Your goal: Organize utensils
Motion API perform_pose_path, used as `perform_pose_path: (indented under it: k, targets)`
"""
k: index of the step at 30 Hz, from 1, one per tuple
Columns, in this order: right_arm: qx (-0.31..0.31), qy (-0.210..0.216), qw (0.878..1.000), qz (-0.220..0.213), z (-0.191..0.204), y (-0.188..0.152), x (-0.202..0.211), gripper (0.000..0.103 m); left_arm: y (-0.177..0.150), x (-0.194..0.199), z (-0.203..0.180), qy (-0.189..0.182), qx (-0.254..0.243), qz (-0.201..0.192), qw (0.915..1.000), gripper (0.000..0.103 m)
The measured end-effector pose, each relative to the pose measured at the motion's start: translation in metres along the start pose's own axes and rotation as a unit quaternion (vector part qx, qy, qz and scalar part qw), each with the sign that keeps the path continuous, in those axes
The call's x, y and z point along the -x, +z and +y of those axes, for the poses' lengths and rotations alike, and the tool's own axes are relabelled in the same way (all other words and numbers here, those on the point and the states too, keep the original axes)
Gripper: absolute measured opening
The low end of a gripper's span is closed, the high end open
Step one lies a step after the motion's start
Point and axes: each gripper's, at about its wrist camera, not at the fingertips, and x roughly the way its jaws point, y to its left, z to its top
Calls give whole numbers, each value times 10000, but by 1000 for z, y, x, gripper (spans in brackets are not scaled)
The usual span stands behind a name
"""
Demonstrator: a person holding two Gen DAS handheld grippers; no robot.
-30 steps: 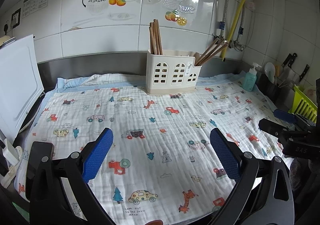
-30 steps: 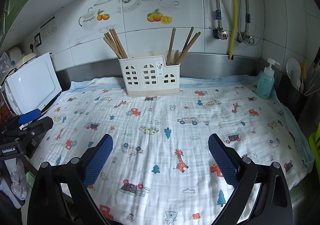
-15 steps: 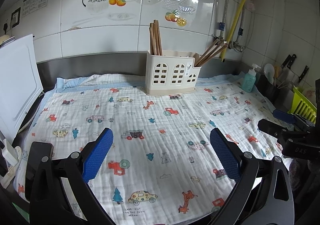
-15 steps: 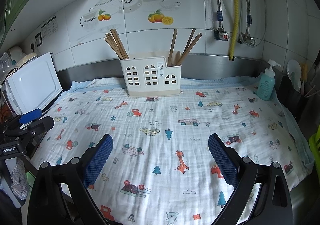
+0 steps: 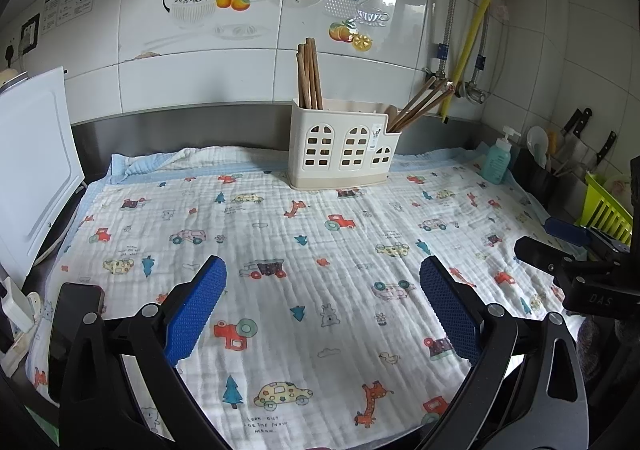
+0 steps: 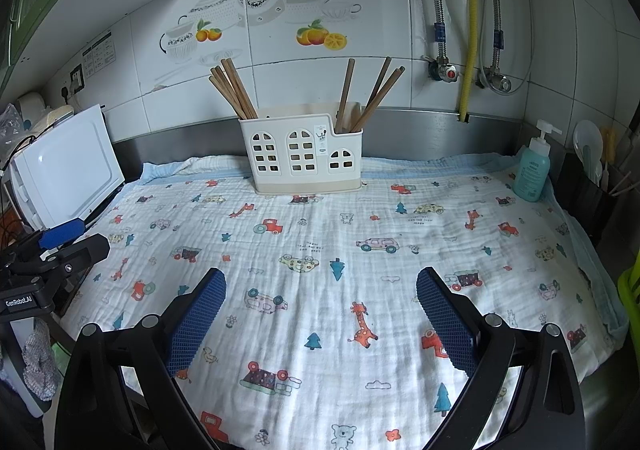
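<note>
Inside the caddy (image 6: 301, 154), chopsticks' (image 6: 236, 92) lower ends hide.

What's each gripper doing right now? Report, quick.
Left gripper: open, holding nothing, above the printed cloth.
Right gripper: open, holding nothing, above the same cloth.

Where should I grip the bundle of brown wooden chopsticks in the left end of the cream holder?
Grip the bundle of brown wooden chopsticks on the exposed upper shafts, coming from above: the lower halves sit inside the cream plastic holder, and the tops fan leftward, clear of the rim.
</note>
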Motion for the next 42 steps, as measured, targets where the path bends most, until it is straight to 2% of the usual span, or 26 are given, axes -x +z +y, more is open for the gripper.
perform_pose_path:
  k: [42]
  targets:
    - [-3,0,10000,-12,0,2,0,93,1,5,-3,-22,-7,-48,10000,96]
